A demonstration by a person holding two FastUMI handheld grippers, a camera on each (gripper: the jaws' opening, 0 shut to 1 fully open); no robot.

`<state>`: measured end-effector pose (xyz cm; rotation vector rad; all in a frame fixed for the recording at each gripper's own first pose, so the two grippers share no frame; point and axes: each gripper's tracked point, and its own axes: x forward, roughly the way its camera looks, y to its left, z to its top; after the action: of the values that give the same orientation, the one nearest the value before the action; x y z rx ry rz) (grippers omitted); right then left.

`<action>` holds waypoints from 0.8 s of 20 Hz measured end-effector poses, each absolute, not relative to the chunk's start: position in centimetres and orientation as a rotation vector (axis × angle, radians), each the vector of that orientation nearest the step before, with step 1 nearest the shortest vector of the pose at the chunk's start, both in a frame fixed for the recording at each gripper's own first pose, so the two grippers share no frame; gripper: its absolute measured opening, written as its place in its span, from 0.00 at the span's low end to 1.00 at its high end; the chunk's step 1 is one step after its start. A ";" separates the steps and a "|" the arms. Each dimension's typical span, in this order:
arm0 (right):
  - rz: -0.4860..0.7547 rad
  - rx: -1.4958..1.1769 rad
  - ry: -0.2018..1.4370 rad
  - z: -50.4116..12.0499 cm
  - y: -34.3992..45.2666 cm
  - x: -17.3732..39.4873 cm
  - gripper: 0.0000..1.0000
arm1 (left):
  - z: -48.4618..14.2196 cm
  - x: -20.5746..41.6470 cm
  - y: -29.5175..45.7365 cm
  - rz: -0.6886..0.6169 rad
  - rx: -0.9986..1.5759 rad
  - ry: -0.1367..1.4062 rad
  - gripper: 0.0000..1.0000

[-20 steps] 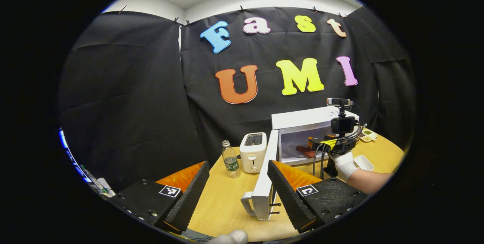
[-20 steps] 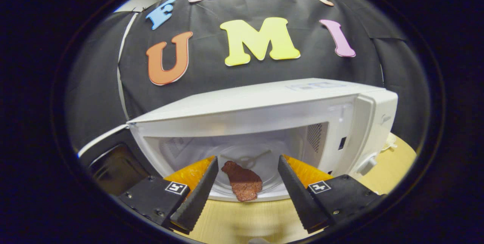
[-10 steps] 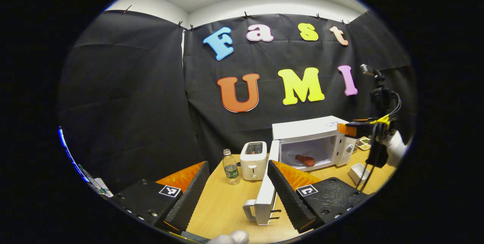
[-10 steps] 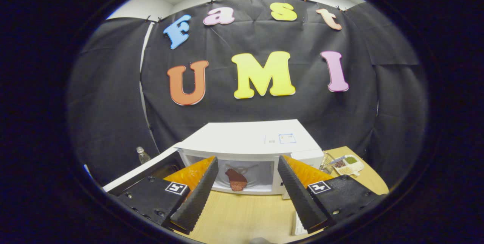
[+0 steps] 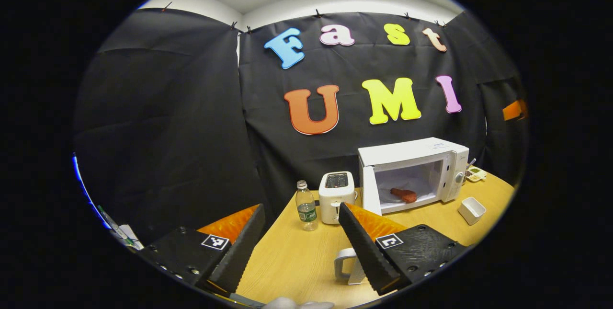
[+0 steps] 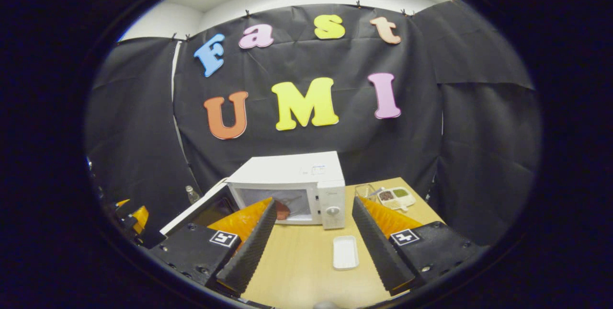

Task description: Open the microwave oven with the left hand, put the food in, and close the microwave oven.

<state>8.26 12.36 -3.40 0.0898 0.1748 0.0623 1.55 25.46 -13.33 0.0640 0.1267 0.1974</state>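
Food sits inside the microwave; both my grippers gape empty. Next I swing the door shut.

White microwave, door open, reddish food inside

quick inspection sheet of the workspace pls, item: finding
surface: wooden table, in use
microwave: door swung open, handle near the left gripper's finger
food: lying inside the microwave cavity
clutter: water bottle and toaster left of the microwave; small white tray in front; sectioned dish at the far right
left gripper: open, holding nothing
right gripper: open, holding nothing, back from the microwave
cables: nothing seen
surroundings: black cloth wall
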 end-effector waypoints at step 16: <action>0.047 0.098 0.220 -2.9 10.7 2.8 1.00 | -21.8 3.0 27.1 0.181 -0.006 0.224 0.01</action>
<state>2.82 10.69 -2.87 0.0978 0.2200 0.0468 2.99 27.15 -21.76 -0.0062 0.2241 0.1813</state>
